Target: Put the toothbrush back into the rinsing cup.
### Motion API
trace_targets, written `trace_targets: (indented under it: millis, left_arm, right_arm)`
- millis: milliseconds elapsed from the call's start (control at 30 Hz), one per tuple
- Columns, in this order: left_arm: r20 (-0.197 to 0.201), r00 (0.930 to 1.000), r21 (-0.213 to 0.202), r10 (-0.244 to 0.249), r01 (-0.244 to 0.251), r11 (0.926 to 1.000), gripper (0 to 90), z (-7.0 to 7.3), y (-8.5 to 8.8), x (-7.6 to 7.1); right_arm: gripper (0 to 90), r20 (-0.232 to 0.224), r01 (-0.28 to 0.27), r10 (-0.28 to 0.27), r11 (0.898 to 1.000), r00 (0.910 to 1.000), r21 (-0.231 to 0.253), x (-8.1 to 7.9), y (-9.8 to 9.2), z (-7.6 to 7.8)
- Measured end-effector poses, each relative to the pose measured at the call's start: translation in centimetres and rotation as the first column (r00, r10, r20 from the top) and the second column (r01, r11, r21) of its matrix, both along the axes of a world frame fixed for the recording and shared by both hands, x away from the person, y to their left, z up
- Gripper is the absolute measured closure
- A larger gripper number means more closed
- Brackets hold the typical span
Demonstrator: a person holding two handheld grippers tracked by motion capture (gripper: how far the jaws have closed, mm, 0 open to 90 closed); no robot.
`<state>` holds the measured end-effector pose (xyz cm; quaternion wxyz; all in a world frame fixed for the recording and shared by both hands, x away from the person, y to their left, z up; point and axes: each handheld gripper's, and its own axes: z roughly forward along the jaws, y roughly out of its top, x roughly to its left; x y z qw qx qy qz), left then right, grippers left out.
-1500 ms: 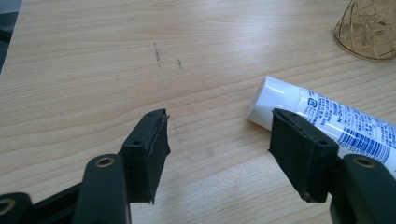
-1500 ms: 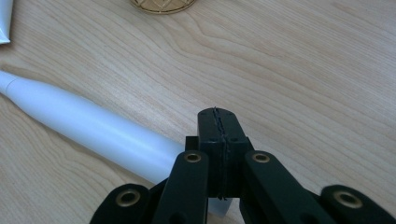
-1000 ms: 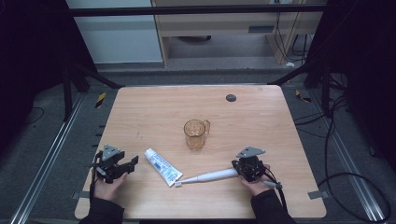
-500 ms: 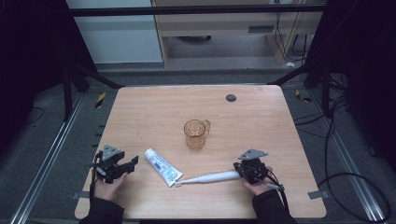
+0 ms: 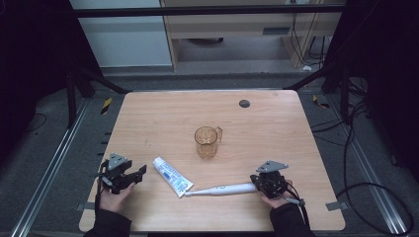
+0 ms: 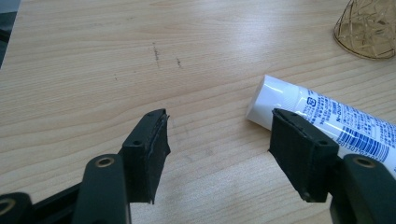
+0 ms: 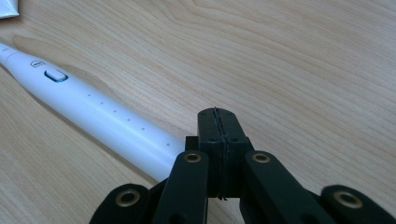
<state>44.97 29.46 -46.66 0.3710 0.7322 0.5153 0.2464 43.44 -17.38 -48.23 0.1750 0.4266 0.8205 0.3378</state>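
While the amber cup (image 5: 207, 141) stands empty mid-table, the left gripper (image 5: 129, 177) gapes and the right gripper (image 5: 261, 184) is clenched on nothing.

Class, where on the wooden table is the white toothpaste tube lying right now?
In the high view, the white toothpaste tube lies near the front edge, left of centre, between the left gripper and the white electric toothbrush, in front of the amber glass mug.

Wooden table (image 5: 276, 123) carries cup (image 5: 206, 142), toothpaste tube (image 5: 172, 176), electric toothbrush (image 5: 222, 189).
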Motion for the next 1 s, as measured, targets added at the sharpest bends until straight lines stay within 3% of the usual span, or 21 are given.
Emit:
trace_targets:
  millis: [1000]
  left_arm:
    - [0.0, 1.0, 0.002, 0.001, -0.001, 1.0, 36.6, 0.0, 0.0, 0.0]
  right_arm:
    - [90.0, -0.014, -0.009, 0.009, 1.0, 0.9999, 0.006, -1.3, -0.4, 0.1]
